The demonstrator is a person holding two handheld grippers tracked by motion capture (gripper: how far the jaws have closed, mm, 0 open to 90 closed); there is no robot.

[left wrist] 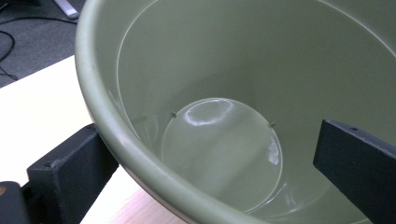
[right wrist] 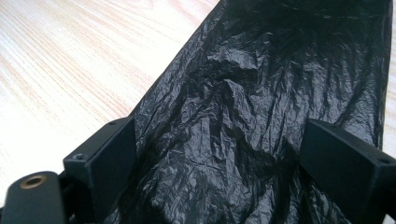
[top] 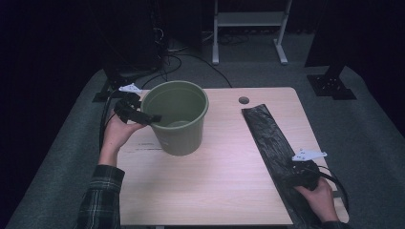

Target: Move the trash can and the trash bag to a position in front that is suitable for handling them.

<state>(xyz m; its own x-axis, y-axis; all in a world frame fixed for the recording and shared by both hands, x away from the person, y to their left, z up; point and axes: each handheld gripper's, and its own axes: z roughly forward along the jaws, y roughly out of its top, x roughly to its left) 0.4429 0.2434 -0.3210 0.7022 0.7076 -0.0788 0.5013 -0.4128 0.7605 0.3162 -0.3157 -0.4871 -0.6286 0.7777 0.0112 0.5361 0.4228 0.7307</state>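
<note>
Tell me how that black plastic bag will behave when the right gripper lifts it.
The black plastic bag is thin and crinkled, so it will probably droop limply. It looks light and may slide on the smooth table. The right gripper likely needs a firm pinch.

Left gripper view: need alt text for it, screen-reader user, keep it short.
A green plastic bucket seen from just above its rim, its smooth round bottom bare. The left gripper straddles the near rim with its jaws open: one black jaw outside the wall, the other inside. A pale wooden table lies to the left, with grey floor beyond it.
</note>
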